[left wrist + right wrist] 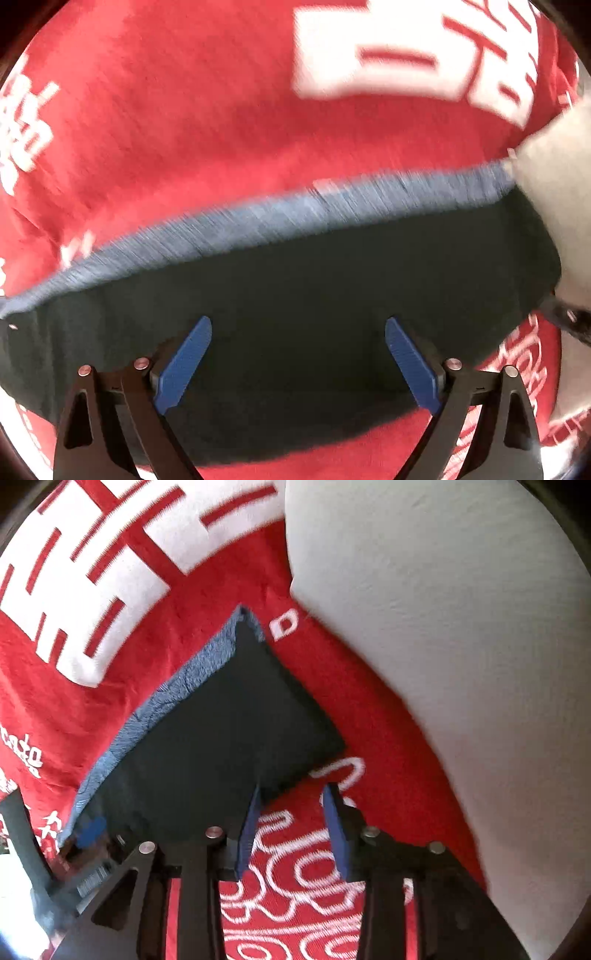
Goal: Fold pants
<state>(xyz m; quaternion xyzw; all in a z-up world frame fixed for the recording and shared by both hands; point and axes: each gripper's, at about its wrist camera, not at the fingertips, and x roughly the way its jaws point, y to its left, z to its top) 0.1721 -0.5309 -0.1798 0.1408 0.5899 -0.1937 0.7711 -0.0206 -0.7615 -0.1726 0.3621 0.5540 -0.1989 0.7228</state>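
The dark pants [295, 280] lie folded flat on a red cloth, with a blue fuzzy edge [332, 206] along their far side. My left gripper [298, 321] hovers over the dark fabric, its blue fingers wide apart and nothing between them. In the right wrist view the pants [221, 731] taper to a near corner. My right gripper [291, 790] stands partly open just beside that corner. Its left finger [253, 819] is at the fabric's edge, and only red cloth shows between the fingers.
A red cloth [332, 709] with large white characters [92, 590] covers the surface under the pants. A bulky white cushion [443, 627] lies to the right, close to the pants, and shows at the right edge [554, 184] of the left wrist view.
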